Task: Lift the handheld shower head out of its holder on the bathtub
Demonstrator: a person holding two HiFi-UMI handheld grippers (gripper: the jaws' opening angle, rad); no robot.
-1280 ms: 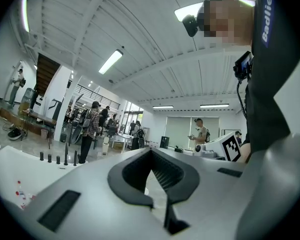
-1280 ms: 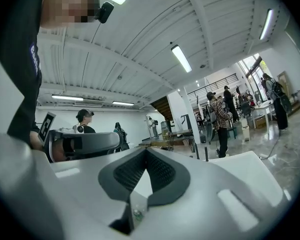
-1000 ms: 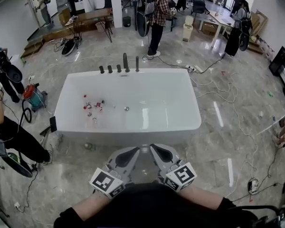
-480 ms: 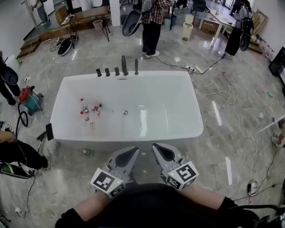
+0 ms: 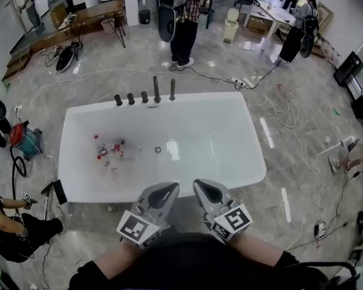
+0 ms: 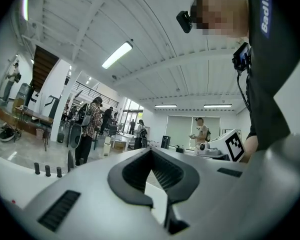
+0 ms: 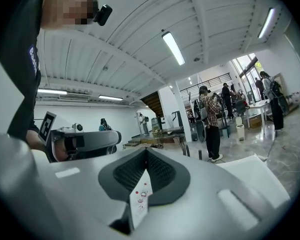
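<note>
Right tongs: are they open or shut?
Shut. In the right gripper view the right tongs meet at their tips, and nothing is held between them.

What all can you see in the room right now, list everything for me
Bathtub: one, white, centre floor.
Tub fittings: five, dark, row on far rim.
Small items: several, red and white, tub floor, left part.
Drain: one, metal, tub floor middle.
Vacuum: one, red and teal, floor left of tub.
Cables: several, floor right of tub.
Person in plaid shirt: one, standing beyond tub.
Grippers: two, grey, jaws shut, empty, before tub's near rim; left gripper, right gripper.
</note>
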